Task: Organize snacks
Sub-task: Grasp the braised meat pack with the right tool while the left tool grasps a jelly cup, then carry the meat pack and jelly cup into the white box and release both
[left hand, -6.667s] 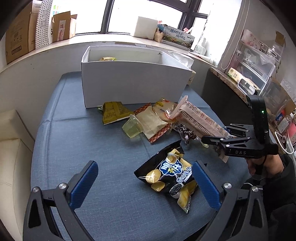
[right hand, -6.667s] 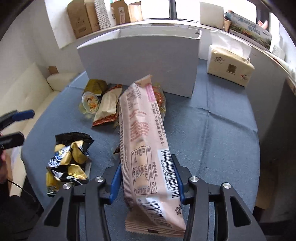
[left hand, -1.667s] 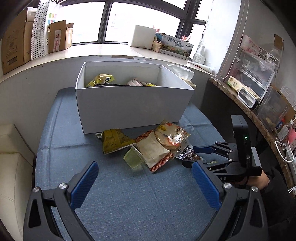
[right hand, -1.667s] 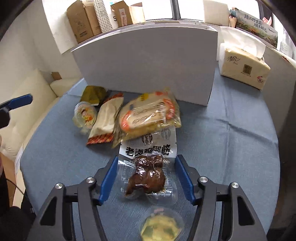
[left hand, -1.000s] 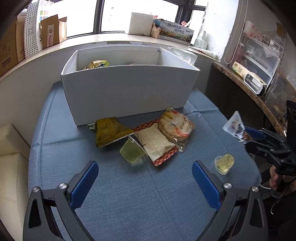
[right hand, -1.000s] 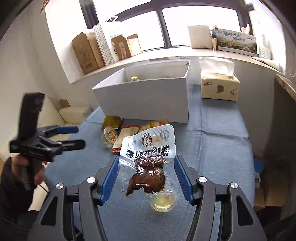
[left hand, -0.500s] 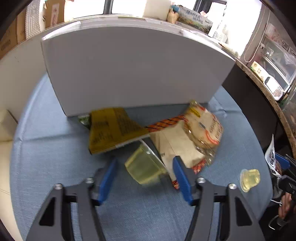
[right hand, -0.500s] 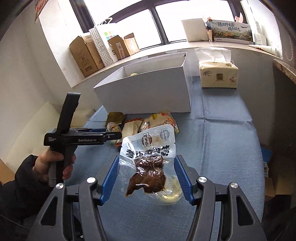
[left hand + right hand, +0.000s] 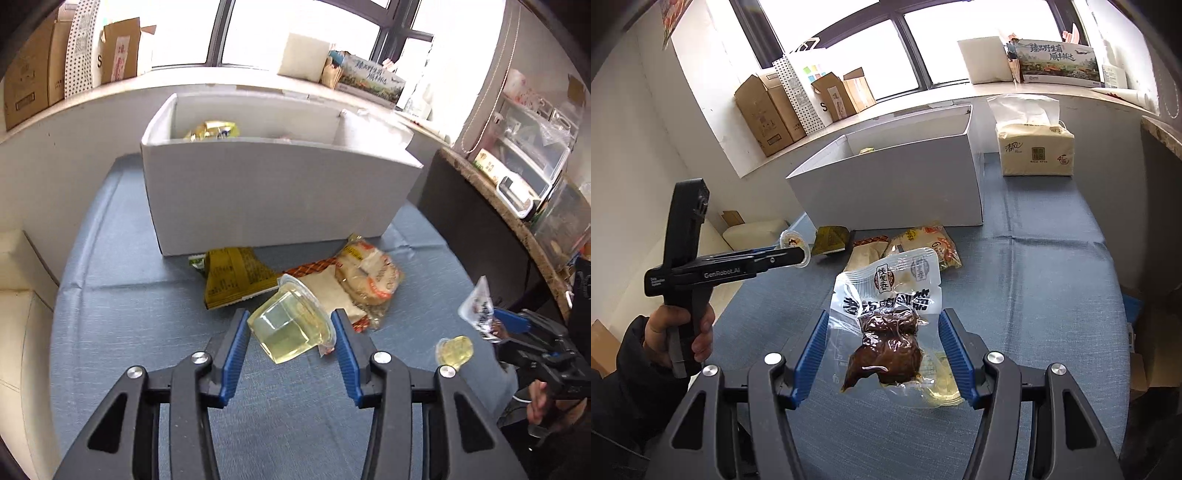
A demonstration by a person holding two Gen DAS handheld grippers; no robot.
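Carrying stage, I judge — my left gripper [image 9: 291, 343] pinches the jelly cup [image 9: 291, 328], my right gripper [image 9: 882, 356] the braised-meat pouch [image 9: 886, 325]; both need lifting over the white box [image 9: 273, 192] at twelve o'clock, then releasing.

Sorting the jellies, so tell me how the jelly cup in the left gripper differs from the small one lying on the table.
The held jelly cup is plainly bigger and squarish; the small jelly cup is rounder. The held one is off the cloth, tipped on its side between the left gripper fingers; the small one rests on the blue tablecloth, ungripped, near the right gripper. Both are clear cups of pale yellow jelly, outside the white box.
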